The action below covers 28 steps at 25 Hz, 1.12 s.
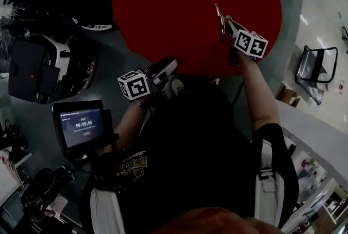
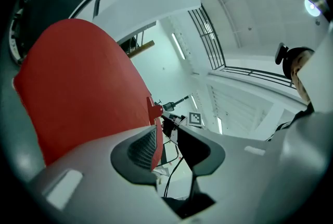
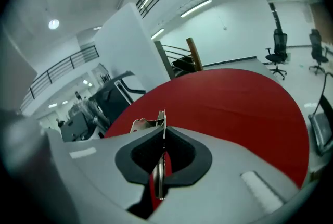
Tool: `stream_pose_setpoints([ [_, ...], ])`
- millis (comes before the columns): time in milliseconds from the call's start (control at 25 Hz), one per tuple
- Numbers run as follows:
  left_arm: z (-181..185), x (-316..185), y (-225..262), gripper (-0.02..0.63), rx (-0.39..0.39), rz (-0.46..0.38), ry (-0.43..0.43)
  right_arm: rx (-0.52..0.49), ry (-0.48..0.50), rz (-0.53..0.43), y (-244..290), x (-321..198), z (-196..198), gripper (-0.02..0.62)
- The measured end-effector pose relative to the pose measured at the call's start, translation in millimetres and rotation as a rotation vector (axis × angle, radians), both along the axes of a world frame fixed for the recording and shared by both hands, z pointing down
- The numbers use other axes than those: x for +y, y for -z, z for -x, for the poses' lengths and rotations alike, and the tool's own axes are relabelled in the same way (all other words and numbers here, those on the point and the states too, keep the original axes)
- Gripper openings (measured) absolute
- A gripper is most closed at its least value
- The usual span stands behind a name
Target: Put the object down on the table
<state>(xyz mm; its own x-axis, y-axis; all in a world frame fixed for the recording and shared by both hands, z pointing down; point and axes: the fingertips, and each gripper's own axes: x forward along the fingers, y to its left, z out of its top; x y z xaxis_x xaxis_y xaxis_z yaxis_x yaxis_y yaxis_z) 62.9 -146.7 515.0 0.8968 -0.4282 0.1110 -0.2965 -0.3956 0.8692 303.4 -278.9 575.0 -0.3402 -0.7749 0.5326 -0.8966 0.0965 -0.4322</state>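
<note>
A round red tabletop (image 1: 174, 4) is being viewed from above, filling the upper centre of the frame, with the person's dark-clad body below it. Right of centre, a thin flat metal object (image 1: 219, 19) is being pinched edge-on between the pressed-together jaws of the right hand-held gripper (image 1: 228, 26) over the red surface; whether it is touching the cloth cannot be told. At the tabletop's lower edge, left of centre, the left hand-held gripper (image 1: 166, 67) is being held with its jaws spread and nothing between them.
</note>
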Motion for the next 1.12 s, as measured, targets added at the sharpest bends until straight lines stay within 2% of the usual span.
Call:
stream_pose_setpoints([
  [120, 15, -15, -8, 0.126, -0.007, 0.02, 0.085, 0.186, 0.142, 0.044, -24, -45, 7, 0.006],
  [200, 19, -25, -10, 0.124, -0.008, 0.021, 0.149, 0.356, 0.261, 0.045, -36, -72, 13, 0.006],
  [360, 14, -34, -8, 0.124, -0.008, 0.026, 0.266, 0.741, 0.535, -0.019, -58, -111, 25, 0.006],
  [480, 14, -36, -6, 0.123, -0.067, 0.005, 0.315, 0.913, 0.69, -0.088, -74, -136, 41, 0.006],
  [600, 23, -38, -5, 0.123, -0.083, 0.012, 0.376, 0.976, 0.752, -0.15, -86, -149, 59, 0.006],
  [840, 23, -38, -9, 0.121, -0.065, 0.053, 0.454, 1.003, 0.752, -0.217, -97, -154, 72, 0.009],
  [1120, 34, -38, -15, 0.121, -0.035, 0.076, 0.488, 1.025, 0.796, -0.216, -107, -146, 77, 0.025],
])
